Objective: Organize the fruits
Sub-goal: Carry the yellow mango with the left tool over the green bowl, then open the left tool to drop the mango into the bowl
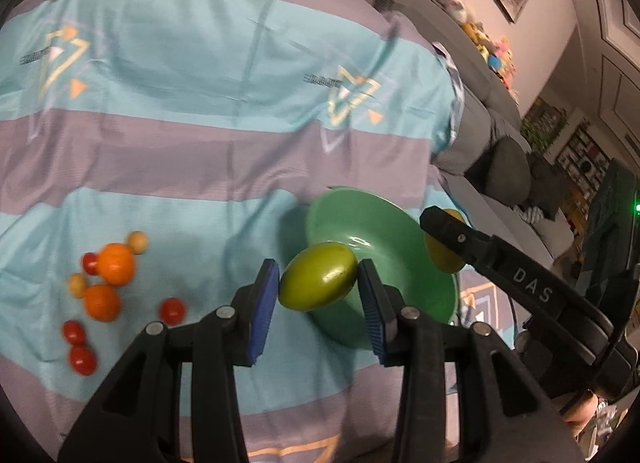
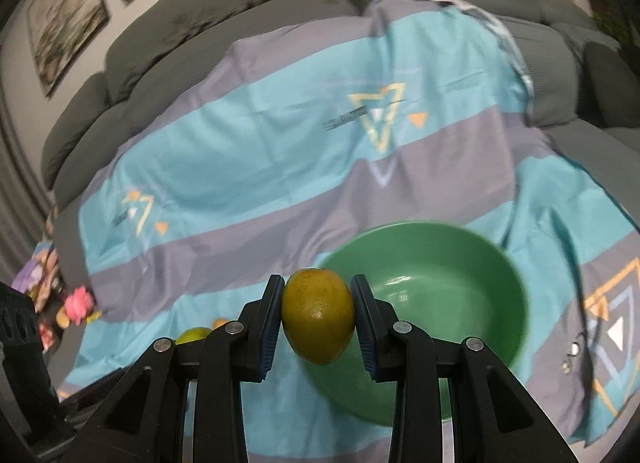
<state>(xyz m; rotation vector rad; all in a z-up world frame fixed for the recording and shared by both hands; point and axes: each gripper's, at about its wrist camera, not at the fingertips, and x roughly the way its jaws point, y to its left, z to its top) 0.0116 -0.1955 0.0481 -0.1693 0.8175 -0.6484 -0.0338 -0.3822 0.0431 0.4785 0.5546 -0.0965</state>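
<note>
1. left gripper (image 1: 318,283): blue pads clamp a smooth, oval, glossy green fruit (image 1: 318,282), held over the near rim of a round green bowl (image 1: 384,231).
2. right gripper (image 2: 318,313): pads pinch a rounded yellow-green fruit with brown speckles (image 2: 318,315), just beside the bowl's rim, which stands empty in this view.
3. the bowl rests on a striped teal and grey cloth (image 1: 180,151) spread over a grey sofa (image 2: 160,43).
4. loose on the cloth, well apart from the bowl: two round orange fruits (image 1: 115,264), small red tomatoes (image 1: 172,310) and small tan balls (image 1: 137,242).
</note>
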